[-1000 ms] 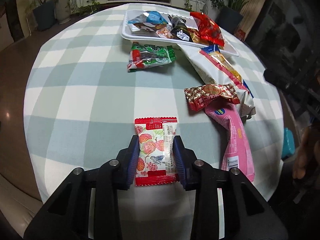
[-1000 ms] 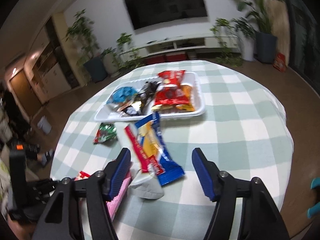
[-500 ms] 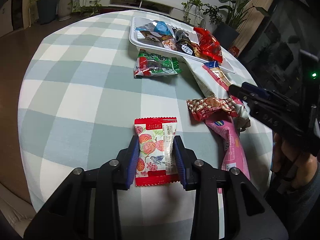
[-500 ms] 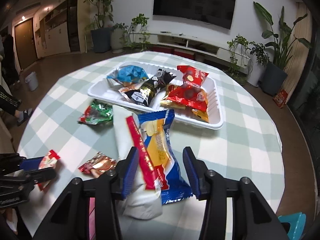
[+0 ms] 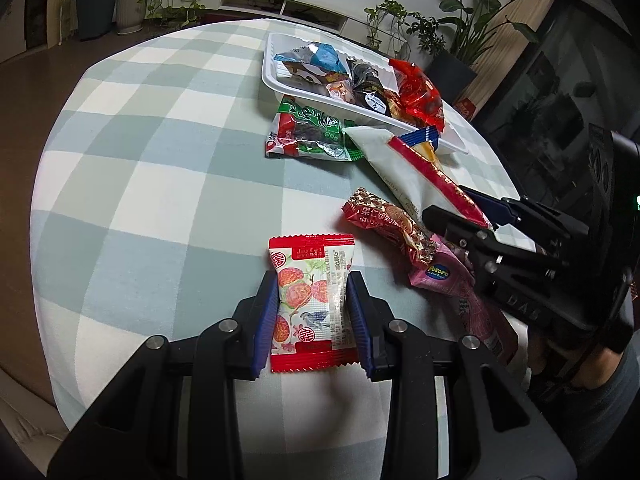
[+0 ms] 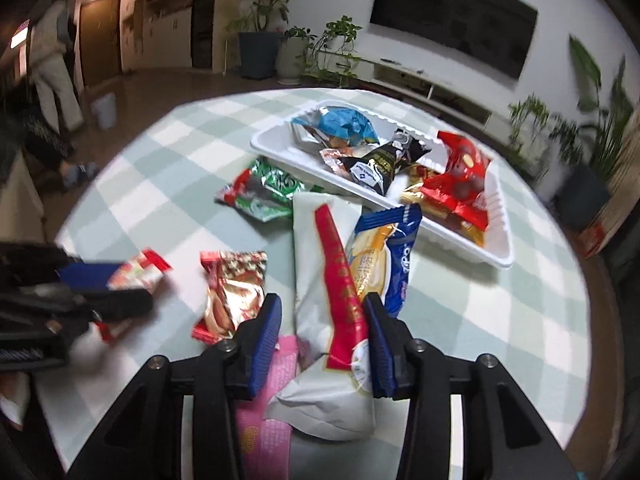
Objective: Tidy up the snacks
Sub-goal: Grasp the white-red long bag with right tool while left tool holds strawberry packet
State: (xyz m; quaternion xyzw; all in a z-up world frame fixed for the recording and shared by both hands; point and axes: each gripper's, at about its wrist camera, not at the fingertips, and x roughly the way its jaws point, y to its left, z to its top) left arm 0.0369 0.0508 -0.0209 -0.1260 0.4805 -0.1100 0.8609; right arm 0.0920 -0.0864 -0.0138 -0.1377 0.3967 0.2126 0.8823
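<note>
My left gripper [image 5: 312, 300] is shut on a red-and-white flowered snack packet [image 5: 312, 300] that lies on the checked tablecloth. My right gripper [image 6: 322, 336] has its jaws around a long white packet with a red stripe [image 6: 332, 280], pads touching its sides. A white tray [image 6: 280, 148] at the back holds several snacks. In the left wrist view the tray [image 5: 269, 64] is far centre and the right gripper [image 5: 472, 216] reaches in from the right.
Loose on the cloth: a green packet [image 5: 308, 132], a red-brown packet [image 5: 392, 228], a pink packet [image 5: 460, 292] and a blue-yellow packet [image 6: 384, 260]. The round table's edge curves close on all sides. Plants and a TV stand lie beyond.
My right gripper has come down and forward and narrowed from wide open onto the white striped packet. My left gripper stays shut on the flowered packet.
</note>
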